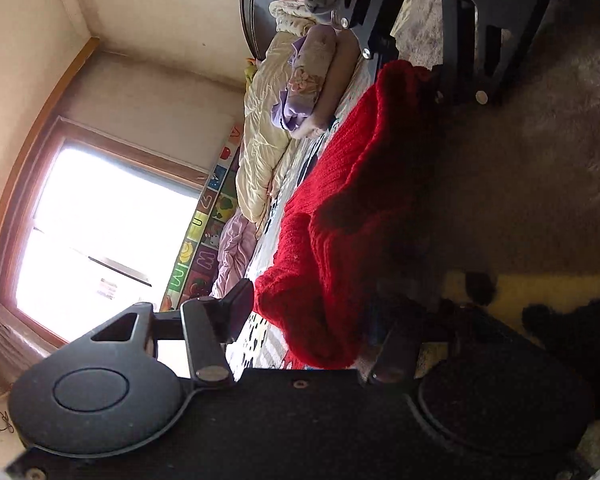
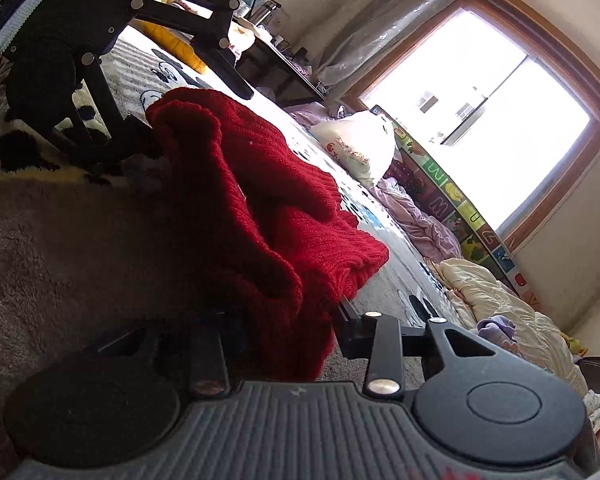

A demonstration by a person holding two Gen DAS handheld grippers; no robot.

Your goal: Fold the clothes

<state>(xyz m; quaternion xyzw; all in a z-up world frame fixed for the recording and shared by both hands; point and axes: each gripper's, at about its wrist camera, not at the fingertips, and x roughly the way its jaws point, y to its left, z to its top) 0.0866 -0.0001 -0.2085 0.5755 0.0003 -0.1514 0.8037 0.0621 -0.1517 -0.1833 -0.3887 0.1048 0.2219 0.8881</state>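
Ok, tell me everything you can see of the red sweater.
The red sweater is a chunky rib-knit garment, bunched into thick folds rather than lying flat. It stretches between the two grippers above a patterned bedspread and a shaggy blanket. The left gripper has one end between its fingers and the right gripper the other; knit fills both gaps. Sleeves and collar cannot be told apart in the folds.

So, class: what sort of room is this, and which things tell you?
Most likely a bedroom: a rumpled cream quilt, a white pillow and a curtained window surround the red knitted sweater.
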